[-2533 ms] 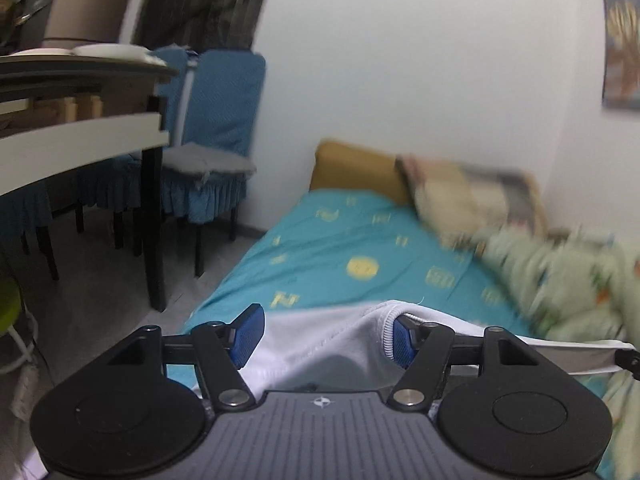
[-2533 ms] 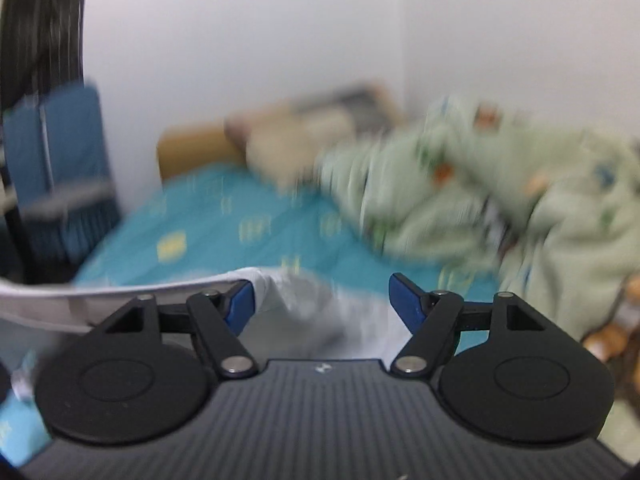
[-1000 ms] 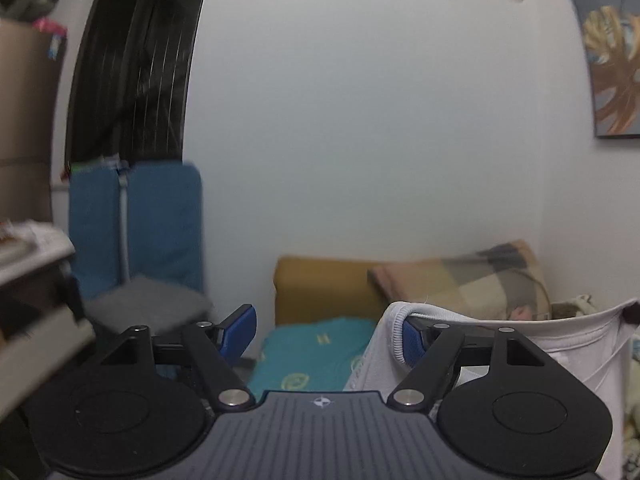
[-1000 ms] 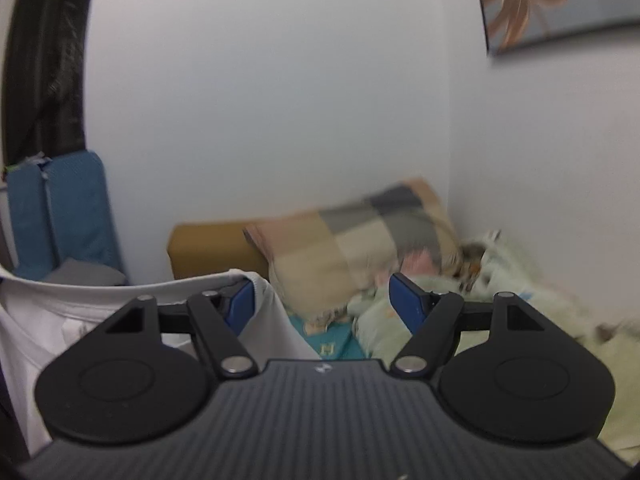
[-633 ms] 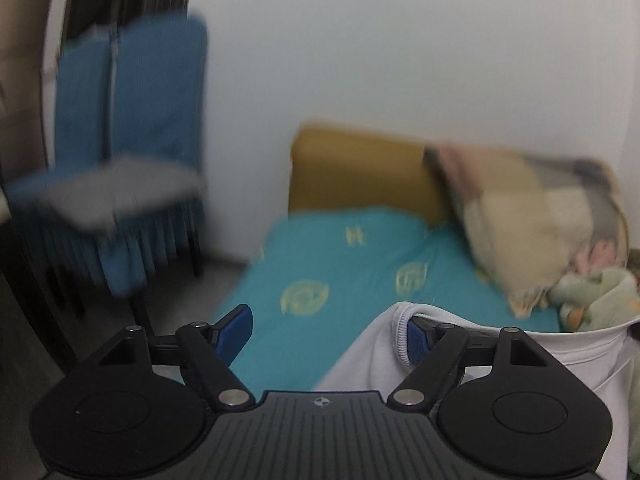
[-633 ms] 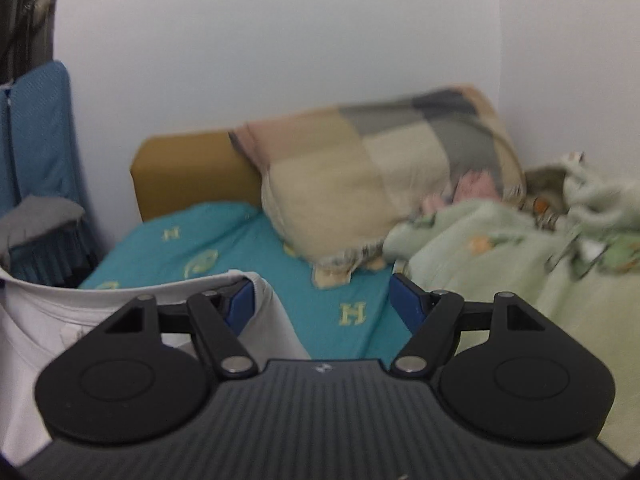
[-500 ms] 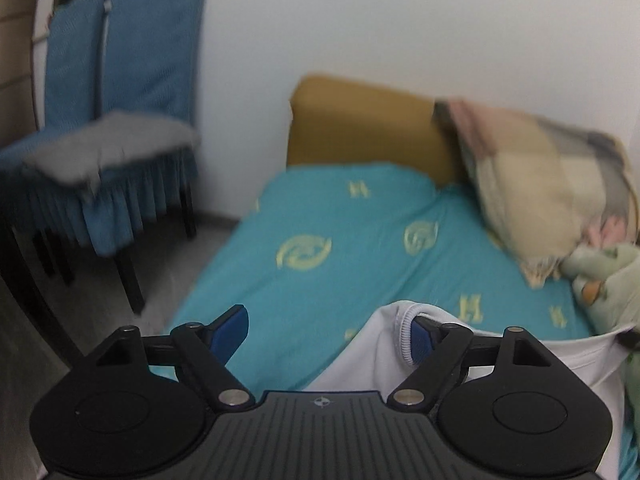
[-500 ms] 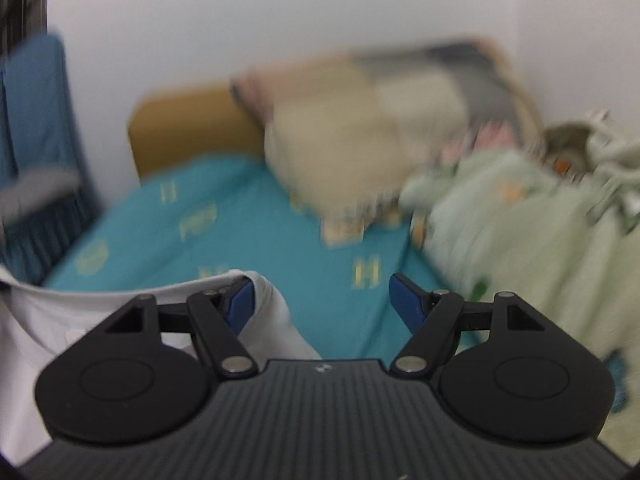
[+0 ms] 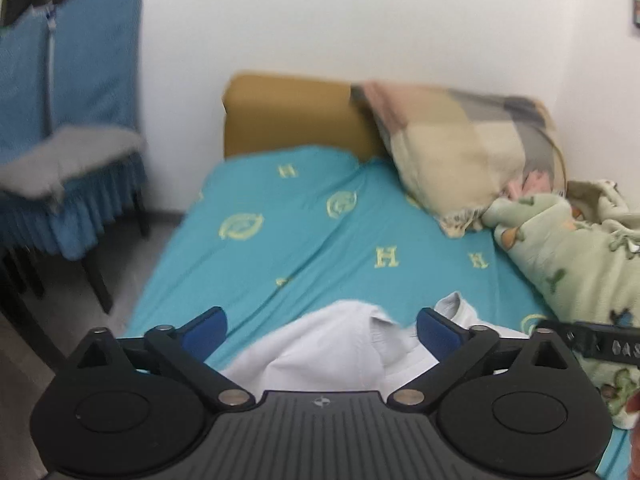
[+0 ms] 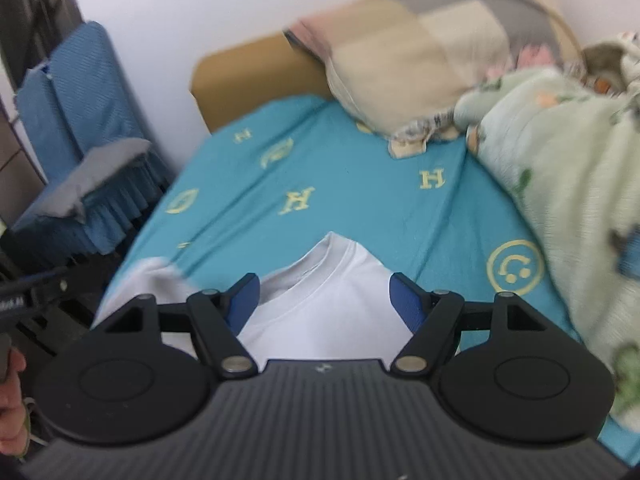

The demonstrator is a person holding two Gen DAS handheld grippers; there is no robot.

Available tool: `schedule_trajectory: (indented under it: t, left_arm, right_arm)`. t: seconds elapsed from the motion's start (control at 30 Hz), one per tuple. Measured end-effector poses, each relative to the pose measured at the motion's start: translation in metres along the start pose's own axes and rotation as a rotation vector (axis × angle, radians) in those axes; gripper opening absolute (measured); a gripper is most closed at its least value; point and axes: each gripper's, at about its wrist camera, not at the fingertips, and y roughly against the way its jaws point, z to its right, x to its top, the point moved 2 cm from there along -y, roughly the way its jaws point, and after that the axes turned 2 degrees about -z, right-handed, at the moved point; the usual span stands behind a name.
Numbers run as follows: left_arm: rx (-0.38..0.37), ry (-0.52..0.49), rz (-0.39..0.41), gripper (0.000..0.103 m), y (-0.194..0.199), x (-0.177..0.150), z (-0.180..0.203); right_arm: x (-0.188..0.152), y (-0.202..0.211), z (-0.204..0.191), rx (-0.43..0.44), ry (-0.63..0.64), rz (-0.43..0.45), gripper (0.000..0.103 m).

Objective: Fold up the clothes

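A white T-shirt (image 10: 332,300) lies on the teal bed sheet (image 10: 360,200), its round collar toward the headboard. It also shows in the left wrist view (image 9: 332,344), rumpled on the sheet. My left gripper (image 9: 320,330) is open just above the shirt, its blue pads apart and holding nothing. My right gripper (image 10: 325,300) is open above the collar area, its pads apart and empty. The right gripper's tip shows at the right edge of the left wrist view (image 9: 600,344).
A checked pillow (image 9: 468,148) leans on the mustard headboard (image 9: 296,116). A pale green patterned blanket (image 10: 568,168) is heaped along the bed's right side. A blue-covered chair (image 9: 68,128) with a grey cushion stands left of the bed, on the floor.
The shirt hung stretched between both grippers, hooked on one finger of each. Both grippers came down toward the bed. The shirt now lies on the sheet and neither gripper holds it.
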Motion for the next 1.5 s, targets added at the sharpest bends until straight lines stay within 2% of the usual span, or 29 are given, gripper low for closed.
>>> schedule_trajectory:
  t: [0.2,0.37,0.5,0.53,0.57,0.63,0.77,0.8,0.83,0.87,0.97,1.03,1.17,1.23,1.37,1.4,1.43,1.5]
  left_arm:
    - [0.004,0.06,0.077,0.103,0.111,-0.032,0.0]
    - [-0.027,0.059,0.106,0.103,0.226,-0.094,0.013]
    - [-0.083,0.125,0.084,0.102,0.284,-0.156,0.008]
    - [-0.081,0.143,0.074,0.102,0.29,-0.17,0.006]
    - [-0.073,0.164,0.046,0.1,0.29,-0.18,0.002]
    - [-0.051,0.222,-0.018,0.095,0.285,-0.195,-0.01]
    - [-0.037,0.414,-0.038,0.093,0.267,-0.197,-0.05]
    - [-0.03,0.443,-0.033,0.093,0.26,-0.195,-0.058]
    - [-0.021,0.458,-0.024,0.092,0.253,-0.193,-0.064]
    - [-0.011,0.457,-0.021,0.091,0.243,-0.191,-0.069]
    - [0.016,0.453,-0.016,0.085,0.209,-0.187,-0.08]
    - [0.029,0.454,-0.013,0.083,0.184,-0.184,-0.084]
    - [0.05,0.453,-0.005,0.081,0.123,-0.173,-0.078]
    - [0.074,0.405,-0.016,0.077,0.094,-0.168,-0.072]
    - [0.161,0.314,-0.05,0.056,0.049,-0.161,-0.059]
    - [0.184,0.303,-0.057,0.043,0.043,-0.161,-0.057]
    - [0.207,0.292,-0.064,0.036,0.037,-0.161,-0.055]
    - [0.262,0.215,-0.064,0.003,0.033,-0.158,-0.044]
  right_arm:
    - [-0.054,0.117,-0.011,-0.02,0.015,0.093,0.073]
    - [-0.111,0.208,-0.011,-0.01,0.014,0.184,0.073]
    - [-0.162,0.258,-0.009,0.01,0.0,0.215,0.073]
    - [-0.174,0.267,-0.008,0.017,0.0,0.222,0.067]
    - [-0.186,0.274,-0.007,0.037,-0.003,0.229,0.047]
    - [-0.207,0.284,-0.004,0.059,-0.011,0.221,0.028]
    - [-0.225,0.286,0.006,0.12,-0.07,0.219,0.035]
    - [-0.227,0.283,0.009,0.125,-0.084,0.213,0.04]
    - [-0.229,0.278,0.012,0.121,-0.097,0.206,0.058]
    - [-0.23,0.273,0.015,0.116,-0.111,0.204,0.07]
    - [-0.232,0.251,0.023,0.121,-0.141,0.178,0.072]
    - [-0.233,0.233,0.026,0.118,-0.147,0.146,0.072]
    - [-0.23,0.204,0.031,0.114,-0.142,0.14,0.072]
    - [-0.228,0.19,0.038,0.101,-0.139,0.145,0.071]
    - [-0.227,0.16,0.055,0.083,-0.172,0.116,0.071]
    - [-0.227,0.153,0.061,0.084,-0.193,0.102,0.071]
    - [-0.226,0.147,0.066,0.089,-0.221,0.089,0.071]
    - [-0.225,0.141,0.074,0.104,-0.266,0.085,0.071]
